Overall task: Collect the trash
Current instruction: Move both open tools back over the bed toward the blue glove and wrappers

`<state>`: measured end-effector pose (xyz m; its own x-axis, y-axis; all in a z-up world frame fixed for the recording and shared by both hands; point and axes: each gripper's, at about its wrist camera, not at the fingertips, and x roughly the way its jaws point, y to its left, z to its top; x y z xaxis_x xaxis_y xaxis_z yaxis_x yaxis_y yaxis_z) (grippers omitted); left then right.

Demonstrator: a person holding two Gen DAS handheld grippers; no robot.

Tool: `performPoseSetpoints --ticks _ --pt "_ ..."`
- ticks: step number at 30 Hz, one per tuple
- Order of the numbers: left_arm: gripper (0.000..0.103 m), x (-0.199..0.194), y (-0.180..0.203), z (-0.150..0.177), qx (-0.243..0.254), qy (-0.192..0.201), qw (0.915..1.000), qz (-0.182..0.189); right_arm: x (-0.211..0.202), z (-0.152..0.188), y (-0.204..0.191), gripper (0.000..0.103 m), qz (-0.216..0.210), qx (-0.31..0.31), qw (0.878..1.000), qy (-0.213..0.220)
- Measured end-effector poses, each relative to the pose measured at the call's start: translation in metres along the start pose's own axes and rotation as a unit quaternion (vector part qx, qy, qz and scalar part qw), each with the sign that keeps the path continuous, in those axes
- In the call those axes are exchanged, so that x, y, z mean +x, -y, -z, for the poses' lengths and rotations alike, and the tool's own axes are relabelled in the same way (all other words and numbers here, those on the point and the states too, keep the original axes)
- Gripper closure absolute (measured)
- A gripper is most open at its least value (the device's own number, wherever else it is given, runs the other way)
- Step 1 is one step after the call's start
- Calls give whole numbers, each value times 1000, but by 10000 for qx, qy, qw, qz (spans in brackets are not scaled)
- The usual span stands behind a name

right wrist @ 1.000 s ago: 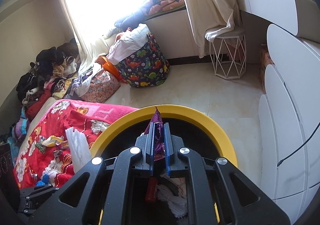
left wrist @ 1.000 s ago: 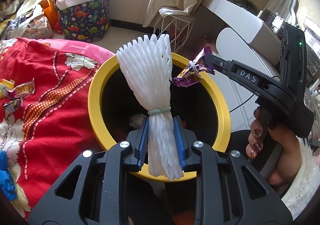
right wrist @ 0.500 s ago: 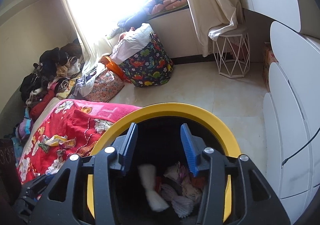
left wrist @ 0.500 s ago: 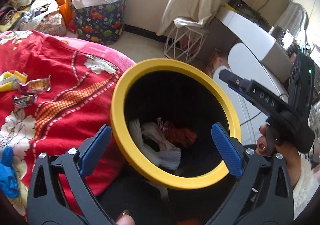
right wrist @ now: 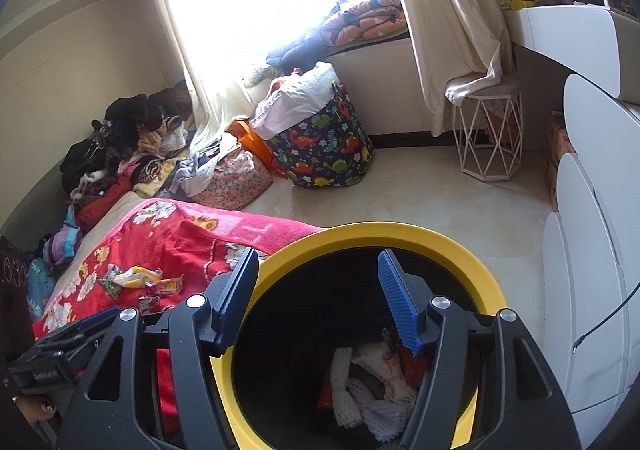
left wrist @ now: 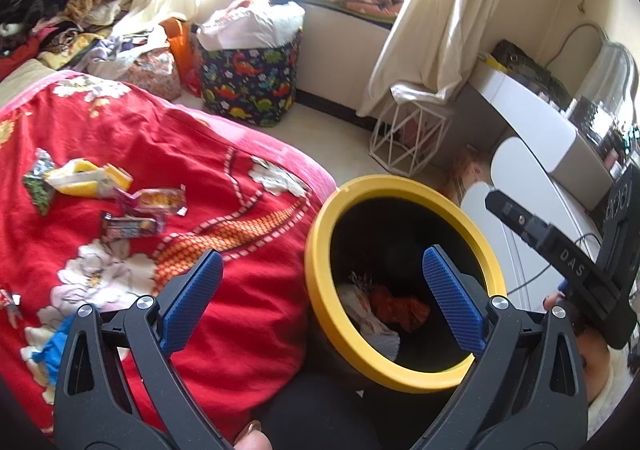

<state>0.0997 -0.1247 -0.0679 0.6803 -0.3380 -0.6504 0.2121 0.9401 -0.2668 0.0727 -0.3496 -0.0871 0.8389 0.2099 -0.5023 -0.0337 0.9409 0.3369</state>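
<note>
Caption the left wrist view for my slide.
Open left gripper hovers beside the yellow-rimmed trash bin, snack wrappers left on the red blanket.

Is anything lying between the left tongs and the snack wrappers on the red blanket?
Nothing visible does. The left tongs are open and empty, and only bare red floral blanket lies between them and the scattered snack wrappers. The yellow-rimmed black bin stands off to the side.

left wrist: looks down past my fingers, near the round yellow-rimmed black bin [left wrist: 402,282] | right wrist: directly above it [right wrist: 376,236] | shared: bin, red floral blanket [left wrist: 160,177]
</note>
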Motion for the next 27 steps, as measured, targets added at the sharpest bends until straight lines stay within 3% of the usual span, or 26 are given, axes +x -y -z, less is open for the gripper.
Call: performPoseSetpoints --ticks 13,27 --pt "11 -38 -34 -13 -229 664 9966 -442 -2 -8 -51 43 -546 -533 9971 -41" --pt "11 -68 -69 -17 -428 1030 9906 -787 7 -9 -103 39 -1058 -1193 9871 -147"
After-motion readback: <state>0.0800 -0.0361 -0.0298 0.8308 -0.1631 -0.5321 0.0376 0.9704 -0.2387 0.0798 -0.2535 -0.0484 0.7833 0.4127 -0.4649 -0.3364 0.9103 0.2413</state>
